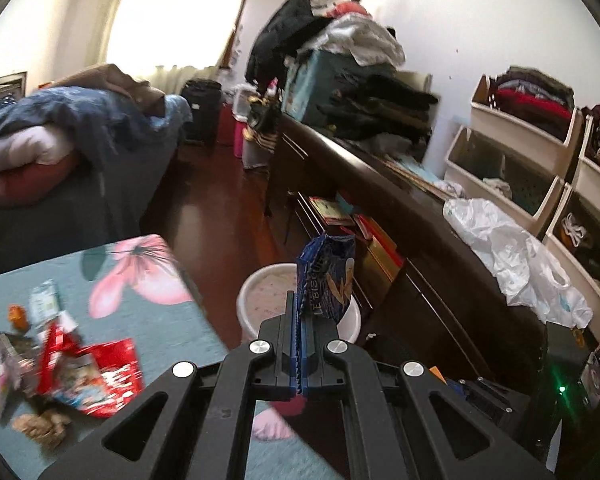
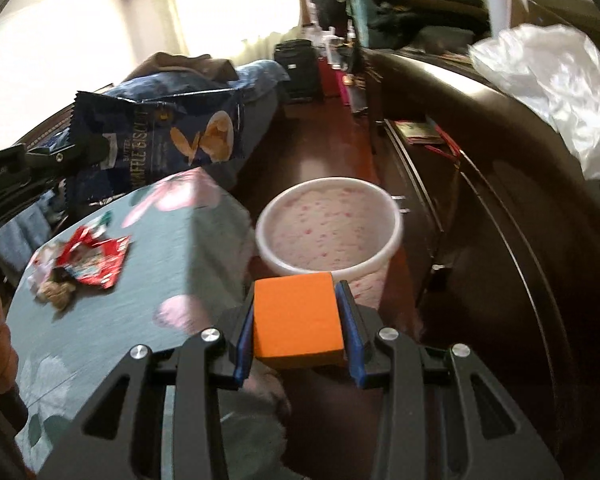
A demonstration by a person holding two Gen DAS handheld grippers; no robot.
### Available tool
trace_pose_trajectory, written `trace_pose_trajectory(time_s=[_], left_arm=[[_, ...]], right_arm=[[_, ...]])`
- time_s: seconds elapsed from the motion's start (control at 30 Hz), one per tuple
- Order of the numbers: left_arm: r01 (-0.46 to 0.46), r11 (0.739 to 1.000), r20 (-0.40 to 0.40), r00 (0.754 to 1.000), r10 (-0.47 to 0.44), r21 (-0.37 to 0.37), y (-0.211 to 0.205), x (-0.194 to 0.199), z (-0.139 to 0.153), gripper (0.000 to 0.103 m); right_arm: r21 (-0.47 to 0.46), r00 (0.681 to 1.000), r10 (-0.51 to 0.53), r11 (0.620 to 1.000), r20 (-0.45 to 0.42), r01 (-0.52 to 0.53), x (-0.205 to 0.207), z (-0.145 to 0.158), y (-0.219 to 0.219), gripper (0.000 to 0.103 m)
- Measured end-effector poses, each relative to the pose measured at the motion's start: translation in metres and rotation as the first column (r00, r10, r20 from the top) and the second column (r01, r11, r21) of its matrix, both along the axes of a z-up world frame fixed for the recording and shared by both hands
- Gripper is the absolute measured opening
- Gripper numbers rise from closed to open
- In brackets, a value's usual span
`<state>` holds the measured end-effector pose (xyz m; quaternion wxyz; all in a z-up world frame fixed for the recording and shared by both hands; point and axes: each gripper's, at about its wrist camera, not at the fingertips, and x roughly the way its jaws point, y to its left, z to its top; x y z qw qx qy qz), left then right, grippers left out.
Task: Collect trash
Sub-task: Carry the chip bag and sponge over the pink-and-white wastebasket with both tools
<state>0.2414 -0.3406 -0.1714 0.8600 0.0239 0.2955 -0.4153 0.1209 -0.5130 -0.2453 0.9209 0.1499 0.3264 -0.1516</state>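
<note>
I take the white bin (image 2: 328, 228) on the floor as my reference. My left gripper (image 1: 300, 344) has its jaws clamped flat on a blue biscuit wrapper (image 1: 328, 276), held upright just short of the bin's rim. My right gripper (image 2: 298, 320) is clamped on an orange block (image 2: 298, 316), near the bin's nearest edge. More litter, including a red wrapper (image 2: 94, 256), lies on the floral-covered table (image 2: 148, 280) left of the bin. I judge this the carry-to-bin step. Next, each load must sit squarely over the bin's mouth before its jaws part, then I go to the table.
</note>
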Motion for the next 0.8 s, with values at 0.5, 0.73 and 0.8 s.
trace_pose_trajectory(time_s=[0.5, 0.73, 0.8], left_arm=[[-0.022, 0.990, -0.048, 0.998, 0.029, 0.142, -0.091, 0.073, -0.050, 0.001], [-0.017, 0.984, -0.108, 0.994, 0.036, 0.179, -0.116, 0.104, -0.073, 0.002], [-0.017, 0.981, -0.111, 0.993, 0.039, 0.191, -0.120, 0.109, -0.078, 0.003]], right_arm=[[0.065, 0.998, -0.057, 0.996, 0.003, 0.056, 0.093, -0.048, -0.083, 0.038], [0.071, 0.998, -0.062, 0.996, -0.023, 0.063, 0.132, -0.081, -0.103, 0.038], [0.059, 0.998, -0.058, 0.996, -0.031, 0.060, 0.141, -0.087, -0.105, 0.038]])
